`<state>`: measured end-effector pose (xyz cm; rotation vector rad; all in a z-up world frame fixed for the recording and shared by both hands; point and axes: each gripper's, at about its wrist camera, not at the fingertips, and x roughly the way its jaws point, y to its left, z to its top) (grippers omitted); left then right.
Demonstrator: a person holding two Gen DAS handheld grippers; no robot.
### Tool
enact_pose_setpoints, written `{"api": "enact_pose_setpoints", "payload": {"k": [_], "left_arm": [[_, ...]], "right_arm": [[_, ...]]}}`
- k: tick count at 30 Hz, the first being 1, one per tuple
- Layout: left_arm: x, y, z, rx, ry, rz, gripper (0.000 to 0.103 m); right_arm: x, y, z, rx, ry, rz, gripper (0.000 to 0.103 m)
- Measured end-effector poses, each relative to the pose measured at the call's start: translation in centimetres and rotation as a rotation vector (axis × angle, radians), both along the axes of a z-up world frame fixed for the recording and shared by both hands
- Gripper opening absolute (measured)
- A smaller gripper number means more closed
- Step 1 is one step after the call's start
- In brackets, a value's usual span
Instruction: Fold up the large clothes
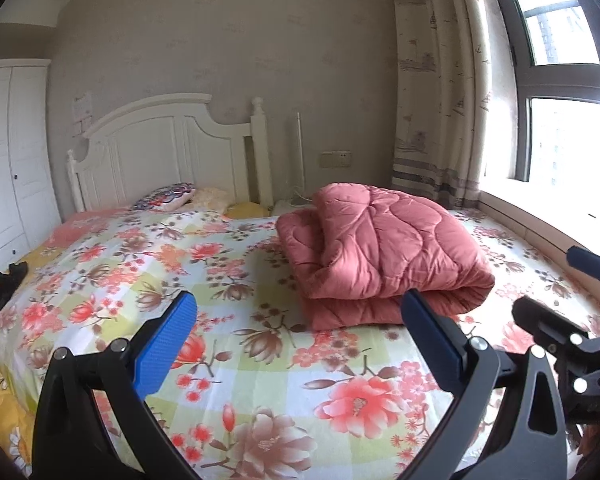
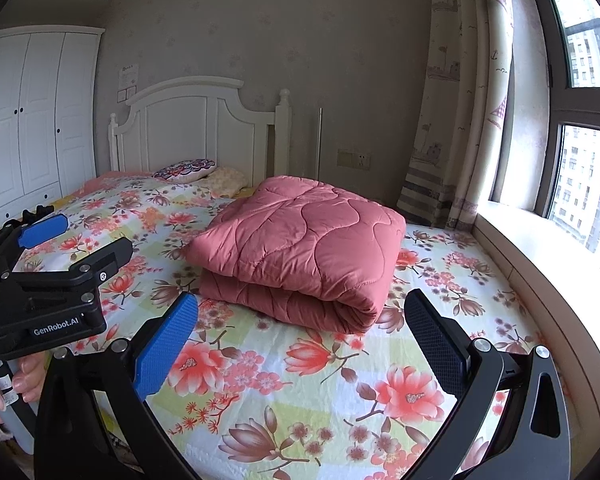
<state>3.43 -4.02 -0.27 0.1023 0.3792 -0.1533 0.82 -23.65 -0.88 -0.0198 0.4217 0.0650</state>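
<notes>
A pink quilted comforter point(image 1: 380, 256) lies folded in a thick bundle on the floral bed sheet point(image 1: 260, 380); it also shows in the right wrist view point(image 2: 304, 248). My left gripper point(image 1: 300, 340) is open and empty, held above the sheet just short of the bundle. My right gripper point(image 2: 302, 340) is open and empty too, in front of the bundle's folded edge. The left gripper shows at the left of the right wrist view point(image 2: 76, 240), open. Part of the right gripper shows at the right edge of the left wrist view point(image 1: 556, 296).
A white headboard point(image 1: 172, 148) and pillows point(image 1: 168, 196) are at the bed's far end. A white wardrobe point(image 2: 32, 120) stands on the left. A window sill point(image 2: 548, 248) and curtain point(image 2: 460, 120) run along the right. A dark garment point(image 1: 0, 292) lies at the bed's left edge.
</notes>
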Motion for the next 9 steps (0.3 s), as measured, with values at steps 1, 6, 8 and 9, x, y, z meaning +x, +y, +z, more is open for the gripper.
{"api": "enact_pose_setpoints", "payload": {"k": [1, 6, 8, 9], "left_arm": [[0.1, 0.0, 0.0, -0.008, -0.001, -0.006, 0.101], [4.3, 1.7, -0.8, -0.017, 0.052, -0.016, 0.101], [8.3, 4.1, -1.2, 0.004, 0.076, 0.02, 0.101], [10.7, 5.7, -1.4, 0.015, 0.092, 0.044, 0.101]], "right_arm": [[0.1, -0.1, -0.1, 0.002, 0.003, 0.001, 0.099], [1.0, -0.7, -0.4, 0.022, 0.022, 0.012, 0.099], [2.1, -1.6, -0.8, 0.026, 0.036, 0.018, 0.099], [3.1, -2.5, -1.0, 0.013, 0.055, 0.003, 0.099]]}}
